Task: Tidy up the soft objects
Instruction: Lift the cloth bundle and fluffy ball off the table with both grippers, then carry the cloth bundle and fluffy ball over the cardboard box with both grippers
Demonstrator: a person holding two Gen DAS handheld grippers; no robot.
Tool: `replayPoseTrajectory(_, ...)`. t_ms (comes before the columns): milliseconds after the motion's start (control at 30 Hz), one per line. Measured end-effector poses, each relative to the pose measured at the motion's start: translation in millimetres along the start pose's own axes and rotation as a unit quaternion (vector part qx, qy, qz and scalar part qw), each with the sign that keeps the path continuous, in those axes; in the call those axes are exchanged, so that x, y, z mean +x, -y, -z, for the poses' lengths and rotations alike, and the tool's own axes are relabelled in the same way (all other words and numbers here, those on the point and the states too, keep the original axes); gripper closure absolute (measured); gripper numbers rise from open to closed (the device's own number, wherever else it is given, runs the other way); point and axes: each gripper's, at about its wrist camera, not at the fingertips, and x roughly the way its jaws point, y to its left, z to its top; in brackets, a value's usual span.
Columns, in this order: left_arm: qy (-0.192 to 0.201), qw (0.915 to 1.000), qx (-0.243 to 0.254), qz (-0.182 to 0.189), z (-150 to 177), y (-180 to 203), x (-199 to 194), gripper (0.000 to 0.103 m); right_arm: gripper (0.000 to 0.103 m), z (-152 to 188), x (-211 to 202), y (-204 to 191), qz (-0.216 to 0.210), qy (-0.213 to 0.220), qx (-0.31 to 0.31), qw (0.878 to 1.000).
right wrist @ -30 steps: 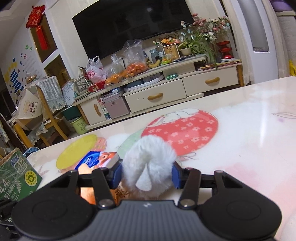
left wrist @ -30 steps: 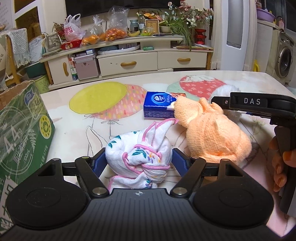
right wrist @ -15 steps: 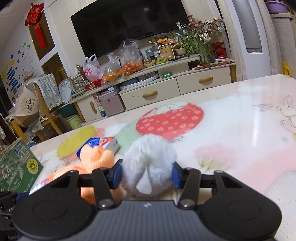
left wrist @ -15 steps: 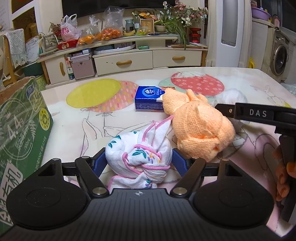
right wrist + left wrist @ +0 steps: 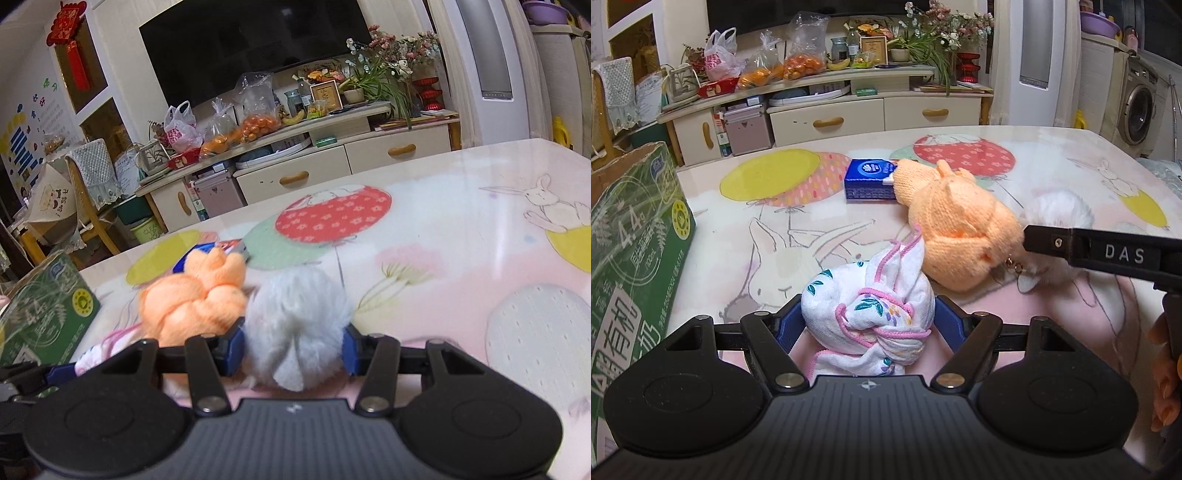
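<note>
My left gripper [image 5: 868,325] is shut on a knotted white floral cloth with pink trim [image 5: 868,314], held low over the table. My right gripper [image 5: 293,347] is shut on a fluffy white pompom [image 5: 295,325]; the pompom also shows in the left wrist view [image 5: 1056,214], behind the right gripper's black side. An orange knitted hat [image 5: 956,229] lies on the table between the two, just beyond the cloth; it also shows in the right wrist view [image 5: 195,299], left of the pompom.
A blue tissue pack [image 5: 870,179] lies behind the hat. A green cardboard box [image 5: 631,243] stands at the table's left edge. The table [image 5: 461,236] has a balloon and rabbit print. A cabinet with fruit bags [image 5: 827,110] stands beyond.
Both grippers have drawn back toward the near side of the table with their loads; the hat and tissue pack now look farther away. The grips have not changed.
</note>
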Motion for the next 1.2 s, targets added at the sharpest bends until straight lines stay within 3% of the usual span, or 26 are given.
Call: replayPoseTrajectory(1200,0.012,0.9983,-0.026,0.051,12.3,-10.2,-74.8,0.012,0.055,29.2,-100.2,-46.4,0.001,-0.007,-0.062,0.998)
